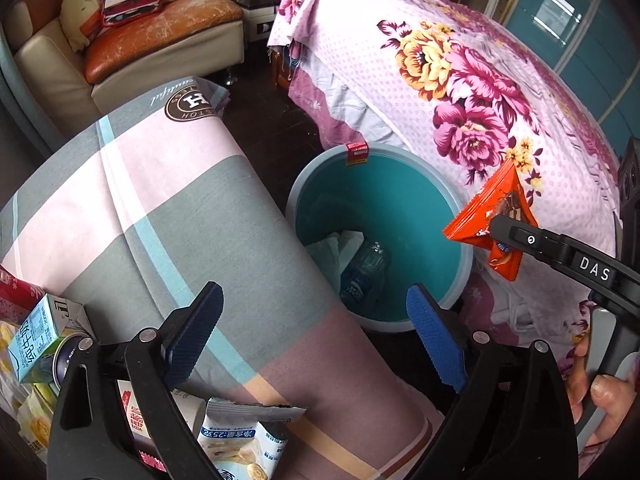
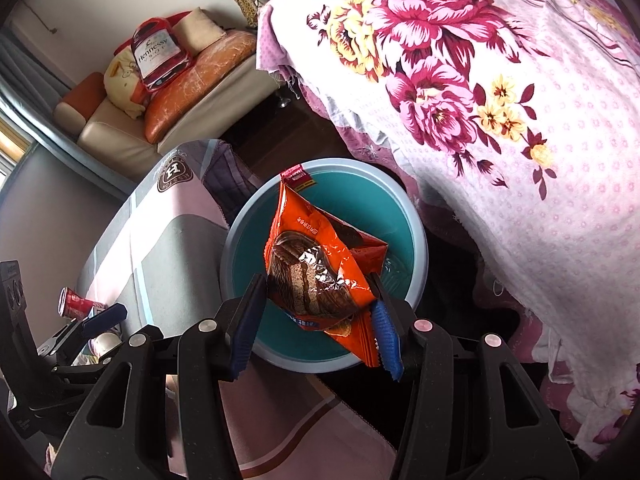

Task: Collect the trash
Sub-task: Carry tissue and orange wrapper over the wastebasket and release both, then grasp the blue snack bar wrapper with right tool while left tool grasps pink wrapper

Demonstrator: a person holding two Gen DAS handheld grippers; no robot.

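Observation:
A teal bin (image 1: 400, 200) with a pale rim stands on the floor between a table and a bed; a clear plastic bottle (image 1: 364, 276) and crumpled paper (image 1: 332, 248) lie inside. My left gripper (image 1: 314, 292) hangs open and wide over the bin's near edge with nothing between its blue pads. My right gripper (image 2: 318, 280) is shut on an orange snack bag (image 2: 316, 256) and holds it above the bin (image 2: 400, 236). In the left wrist view the orange snack bag (image 1: 496, 208) hangs at the bin's right side from the right gripper's fingers (image 1: 520, 236).
A table under a plaid cloth (image 1: 140, 200) is left of the bin and carries a milk carton (image 1: 36, 344), a white and blue snack packet (image 1: 240, 440) and a red can (image 2: 76, 302). A floral-covered bed (image 1: 480, 100) rises on the right. A sofa (image 1: 140, 48) stands behind.

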